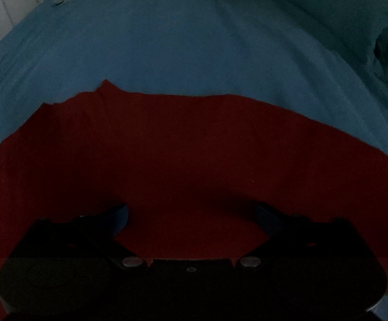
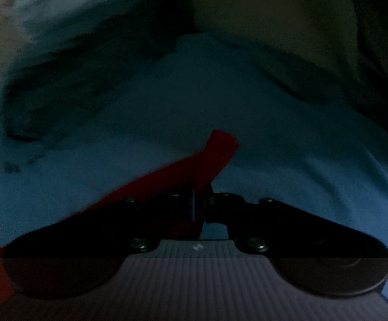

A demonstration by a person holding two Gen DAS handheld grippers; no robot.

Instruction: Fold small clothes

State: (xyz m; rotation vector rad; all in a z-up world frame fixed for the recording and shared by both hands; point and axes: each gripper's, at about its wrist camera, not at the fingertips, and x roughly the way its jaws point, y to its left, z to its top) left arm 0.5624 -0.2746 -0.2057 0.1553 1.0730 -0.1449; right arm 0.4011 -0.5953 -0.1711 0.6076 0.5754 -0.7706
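Observation:
A red cloth point(image 1: 183, 147) lies spread flat on a blue bed sheet point(image 1: 167, 48). My left gripper point(image 1: 192, 214) is open, its jaws wide apart just above the cloth's near part. In the right wrist view my right gripper point(image 2: 203, 198) is shut on a corner of the red cloth point(image 2: 218, 149), which sticks up past the fingertips while the rest trails down to the left. The light is dim.
The blue sheet point(image 2: 287, 155) covers the whole surface. Rumpled bedding point(image 2: 68, 61) is piled at the far left in the right wrist view. A pale wall point(image 1: 4, 13) shows beyond the bed's far left edge.

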